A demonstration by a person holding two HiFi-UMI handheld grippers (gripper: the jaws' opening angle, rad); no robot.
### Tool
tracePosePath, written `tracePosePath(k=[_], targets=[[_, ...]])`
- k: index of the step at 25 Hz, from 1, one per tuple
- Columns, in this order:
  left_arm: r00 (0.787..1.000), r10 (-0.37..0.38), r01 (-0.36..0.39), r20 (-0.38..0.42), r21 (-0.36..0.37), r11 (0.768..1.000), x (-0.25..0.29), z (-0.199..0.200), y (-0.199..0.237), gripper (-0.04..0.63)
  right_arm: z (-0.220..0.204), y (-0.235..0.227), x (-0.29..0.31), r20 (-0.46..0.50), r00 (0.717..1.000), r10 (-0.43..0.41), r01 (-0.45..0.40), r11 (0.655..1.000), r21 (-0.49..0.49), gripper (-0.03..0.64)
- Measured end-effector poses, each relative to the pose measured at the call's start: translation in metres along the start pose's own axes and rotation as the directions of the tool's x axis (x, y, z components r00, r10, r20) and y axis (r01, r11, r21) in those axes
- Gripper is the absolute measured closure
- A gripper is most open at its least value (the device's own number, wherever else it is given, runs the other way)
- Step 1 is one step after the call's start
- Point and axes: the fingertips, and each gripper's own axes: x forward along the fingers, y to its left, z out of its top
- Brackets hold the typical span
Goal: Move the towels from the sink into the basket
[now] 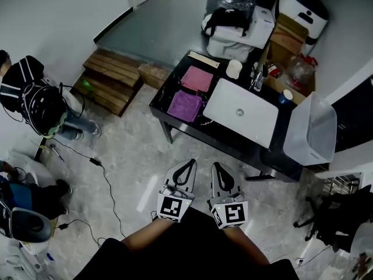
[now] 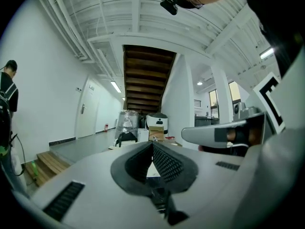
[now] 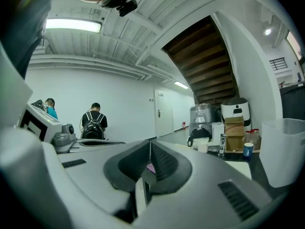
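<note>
A pink towel [image 1: 197, 78] and a purple towel [image 1: 185, 105] lie flat on the black table [image 1: 233, 147], just left of the white sink [image 1: 242, 112]. The sink basin looks bare. A white basket [image 1: 312, 130] stands at the table's right end and shows in the right gripper view as well, basket [image 3: 283, 147]. Both grippers hang side by side over the floor in front of the table, pointing at it. My left gripper [image 1: 189, 164] [image 2: 152, 148] is shut with nothing in it. My right gripper [image 1: 216, 167] [image 3: 149, 148] is shut and empty too.
Wooden steps [image 1: 113, 77] lie left of the table. People [image 1: 35, 98] sit or stand at the far left, with a cable [image 1: 108, 182] across the floor. A water dispenser [image 1: 236, 16], boxes [image 1: 288, 39] and a blue cup [image 1: 285, 95] crowd the back. A black chair [image 1: 335, 217] stands right.
</note>
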Motion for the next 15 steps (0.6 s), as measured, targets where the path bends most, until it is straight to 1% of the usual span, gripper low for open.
tracePosePath(k=[5, 8, 11, 15], targets=[[1.0, -0.025, 0.026, -0.018, 0.007, 1.0, 0.025, 0.002, 0.055, 0.581, 0.005, 0.005, 0.066, -0.021, 1.0, 0.001, 0.0, 1.0, 0.026, 0.596], [0.999, -0.037, 0.037, -0.007, -0.008, 0.999, 0.037, 0.003, 0.082, 0.581, 0.002, 0.007, 0.096, -0.033, 0.999, -0.016, 0.018, 0.999, 0.048, 0.596], [1.0, -0.031, 0.03, -0.007, -0.037, 0.999, 0.044, 0.0, 0.112, 0.581, -0.005, 0.011, 0.122, -0.055, 0.998, -0.025, 0.028, 0.998, 0.06, 0.595], [0.999, -0.012, 0.011, -0.036, -0.025, 1.0, 0.049, -0.01, 0.142, 0.581, -0.009, 0.017, 0.149, -0.072, 0.997, 0.003, 0.001, 0.998, 0.057, 0.595]])
